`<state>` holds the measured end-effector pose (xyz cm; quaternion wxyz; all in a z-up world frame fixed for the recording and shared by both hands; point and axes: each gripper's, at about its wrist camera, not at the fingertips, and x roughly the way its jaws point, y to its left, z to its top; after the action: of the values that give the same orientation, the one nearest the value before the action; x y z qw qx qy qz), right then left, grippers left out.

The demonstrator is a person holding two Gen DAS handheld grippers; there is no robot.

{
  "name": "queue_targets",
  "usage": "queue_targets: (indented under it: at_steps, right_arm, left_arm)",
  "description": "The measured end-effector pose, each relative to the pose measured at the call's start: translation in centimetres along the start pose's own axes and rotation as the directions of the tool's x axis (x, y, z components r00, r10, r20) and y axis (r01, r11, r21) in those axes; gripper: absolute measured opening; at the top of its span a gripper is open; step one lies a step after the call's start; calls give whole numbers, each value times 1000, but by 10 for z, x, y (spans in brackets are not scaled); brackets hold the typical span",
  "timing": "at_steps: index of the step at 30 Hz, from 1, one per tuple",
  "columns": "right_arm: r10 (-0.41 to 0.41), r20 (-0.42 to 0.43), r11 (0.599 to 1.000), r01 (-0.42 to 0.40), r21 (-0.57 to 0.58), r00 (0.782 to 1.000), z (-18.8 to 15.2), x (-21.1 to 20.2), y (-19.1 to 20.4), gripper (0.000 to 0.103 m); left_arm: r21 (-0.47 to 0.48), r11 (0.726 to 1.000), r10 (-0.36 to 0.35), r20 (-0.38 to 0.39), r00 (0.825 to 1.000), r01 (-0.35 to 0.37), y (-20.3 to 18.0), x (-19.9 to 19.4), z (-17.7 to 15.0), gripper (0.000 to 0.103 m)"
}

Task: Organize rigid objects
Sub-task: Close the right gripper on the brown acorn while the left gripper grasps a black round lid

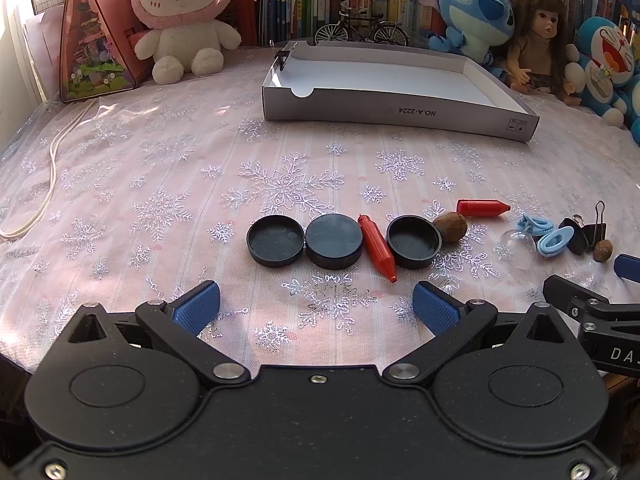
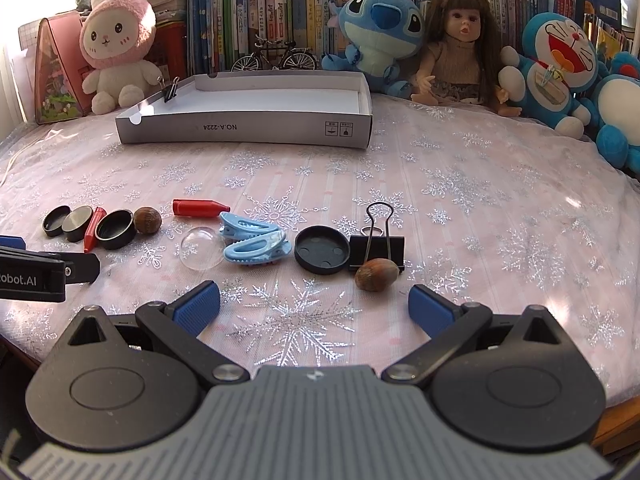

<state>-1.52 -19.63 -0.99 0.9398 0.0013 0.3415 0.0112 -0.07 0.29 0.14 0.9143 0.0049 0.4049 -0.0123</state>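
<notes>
Left hand-held gripper (image 1: 316,304) and right hand-held gripper (image 2: 314,304), both spread wide and holding nothing, hover low over the table (image 2: 500,208), which is covered by a pink snowflake cloth. Left-wrist view, nearest row at 12 o'clock: an upturned black cap (image 1: 275,241), touching a flat-topped second cap (image 1: 334,241), then a red crayon (image 1: 377,247) lying aslant, then a third cap (image 1: 414,242), open side up. A walnut (image 1: 451,227) touches that cap at its 2 o'clock, and a second crayon (image 1: 482,207) lies just beyond. Right-wrist view, nearest at 1 o'clock: a hazelnut (image 2: 377,274) resting against a black binder clip (image 2: 376,250) with its wire handles raised. To the clip's 9 o'clock a fourth cap (image 2: 322,249) sits open side up, followed by two blue hair clips (image 2: 256,244) side by side and a clear dome (image 2: 201,249). Farther off at 11 o'clock stands an open gray box (image 2: 248,130), white inside, with a small binder clip (image 2: 171,90) fastened on its left wall. Behind the box a model bicycle (image 2: 276,58) stands before a row of books (image 2: 280,4). Flanking the far edge are a pink bunny (image 2: 116,48), a blue plush (image 2: 376,28), a doll (image 2: 460,48) and a Doraemon (image 2: 556,64).
</notes>
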Motion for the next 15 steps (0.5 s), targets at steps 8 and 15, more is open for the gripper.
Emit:
queue_targets:
  at_steps: [8, 15]
  right_arm:
    - [40, 57, 999, -40, 2, 998, 0, -9, 0, 91]
    - [44, 98, 999, -43, -9, 994, 3, -16, -2, 77]
  left_arm:
    - [13, 998, -62, 56, 996, 61, 4, -15, -2, 59]
    - [14, 995, -95, 99, 991, 94, 7, -26, 0, 33]
